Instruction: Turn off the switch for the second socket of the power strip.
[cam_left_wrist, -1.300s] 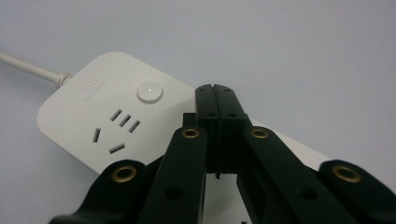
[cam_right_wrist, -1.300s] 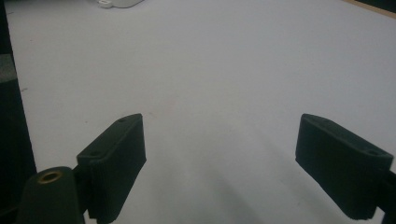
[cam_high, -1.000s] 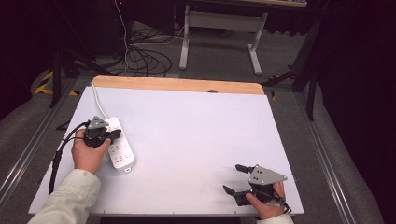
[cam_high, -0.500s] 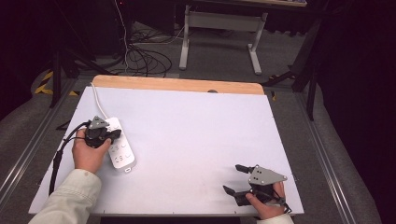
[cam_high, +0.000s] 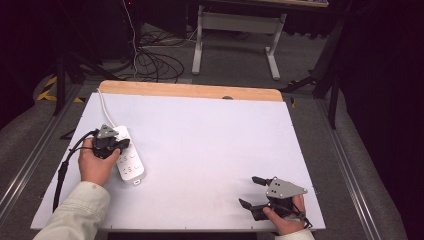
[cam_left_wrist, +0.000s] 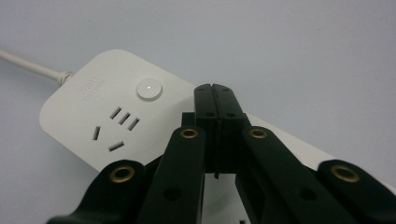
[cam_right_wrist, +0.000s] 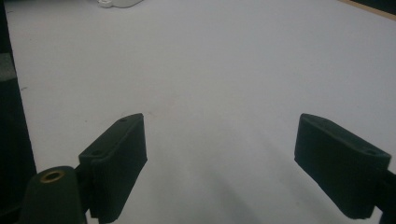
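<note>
Grey carpeted floor (cam_high: 235, 55) is surrounding a white-topped bench (cam_high: 210, 145) with a wooden strip along its far edge; loose black cables (cam_high: 150, 60) are lying on the floor beyond it, beside a grey metal stand (cam_high: 235, 30). High view: a white power strip (cam_high: 129, 161) is lying near the bench's left edge, its white cord (cam_high: 103, 106) running toward the far left corner. The left tongs (cam_high: 121, 145) are sitting over the strip, held by the left hand (cam_high: 95, 162) in a pale sleeve (cam_high: 77, 212). The right tongs (cam_high: 252, 191) are resting near the front right corner, held by the right hand (cam_high: 282, 217), well apart from the strip. Left gripper view: the left tongs (cam_left_wrist: 215, 88) are showing both jaws pressed together with nothing between them, their tips lying over the power strip (cam_left_wrist: 93, 121), just beside its round button (cam_left_wrist: 149, 88) and near a socket (cam_left_wrist: 116, 126). Right gripper view: the right tongs (cam_right_wrist: 219, 158) are standing spread wide over bare bench surface (cam_right_wrist: 224, 70), and one end of the power strip (cam_right_wrist: 119, 3) is showing at the top edge.
</note>
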